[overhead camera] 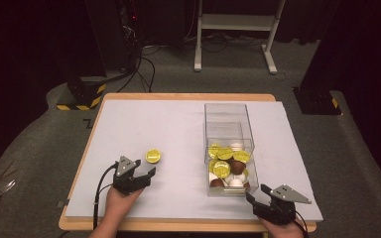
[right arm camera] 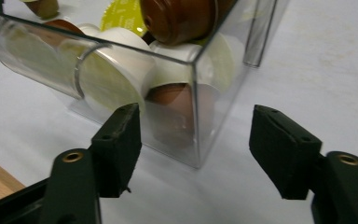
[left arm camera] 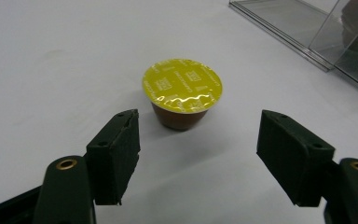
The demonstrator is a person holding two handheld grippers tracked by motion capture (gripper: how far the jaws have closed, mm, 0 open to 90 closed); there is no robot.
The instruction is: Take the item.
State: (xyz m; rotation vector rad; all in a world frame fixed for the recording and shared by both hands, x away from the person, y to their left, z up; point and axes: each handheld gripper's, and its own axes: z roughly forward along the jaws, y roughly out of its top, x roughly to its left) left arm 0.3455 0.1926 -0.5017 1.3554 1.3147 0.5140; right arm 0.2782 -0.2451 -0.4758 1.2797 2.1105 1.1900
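A single coffee capsule (overhead camera: 153, 156) with a yellow foil lid and brown body stands upright on the white table top. My left gripper (overhead camera: 145, 166) sits just short of it, open. In the left gripper view the capsule (left arm camera: 182, 85) stands a little beyond the two pads, with the left gripper (left arm camera: 199, 119) empty. A clear plastic box (overhead camera: 228, 119) holds several yellow, brown and white capsules (overhead camera: 226, 166) at its near end. My right gripper (overhead camera: 256, 192) is open at the box's near right corner. In the right gripper view that box corner (right arm camera: 196, 107) rises just ahead of the right gripper (right arm camera: 196, 114), untouched.
The white mat (overhead camera: 144, 124) covers a wooden table whose near edge (overhead camera: 188, 226) runs just below both hands. A cable trails from the left gripper over that edge. Beyond the table stand a white frame (overhead camera: 235, 22) and dark equipment on the floor.
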